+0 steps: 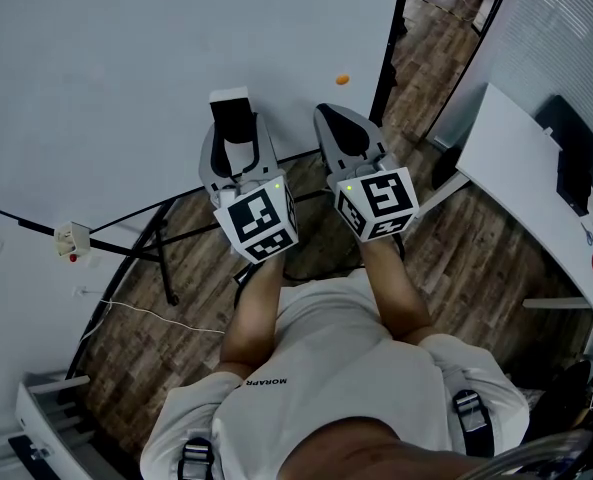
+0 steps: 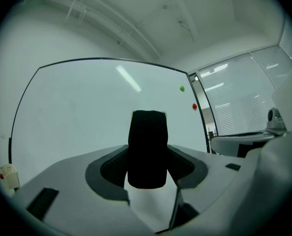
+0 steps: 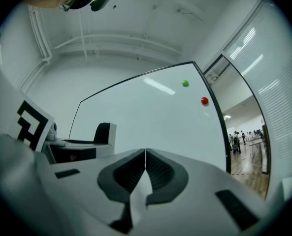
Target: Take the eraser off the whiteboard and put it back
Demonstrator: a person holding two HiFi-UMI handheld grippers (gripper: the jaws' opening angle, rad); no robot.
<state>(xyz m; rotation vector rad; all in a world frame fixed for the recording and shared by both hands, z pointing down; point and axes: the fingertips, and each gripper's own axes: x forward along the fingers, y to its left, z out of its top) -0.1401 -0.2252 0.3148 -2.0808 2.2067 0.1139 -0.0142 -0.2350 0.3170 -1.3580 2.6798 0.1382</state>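
Observation:
The eraser (image 1: 231, 118) has a white body and a black felt face, and it stands upright between the jaws of my left gripper (image 1: 233, 136), which is shut on it. In the left gripper view the eraser (image 2: 146, 149) fills the gap of the left gripper (image 2: 146, 167), with the whiteboard (image 2: 86, 112) a short way behind it. My right gripper (image 1: 328, 118) hangs beside it to the right, shut with nothing in it. In the right gripper view its jaws (image 3: 145, 154) meet, and the eraser (image 3: 105, 132) shows at the left in front of the whiteboard (image 3: 150, 117).
A green magnet (image 3: 185, 83) and a red magnet (image 3: 204, 101) stick near the board's right edge. The board's stand legs (image 1: 166, 268) spread over the wooden floor below. A white table (image 1: 536, 168) stands at the right. A small white box (image 1: 71, 238) hangs at the board's lower left.

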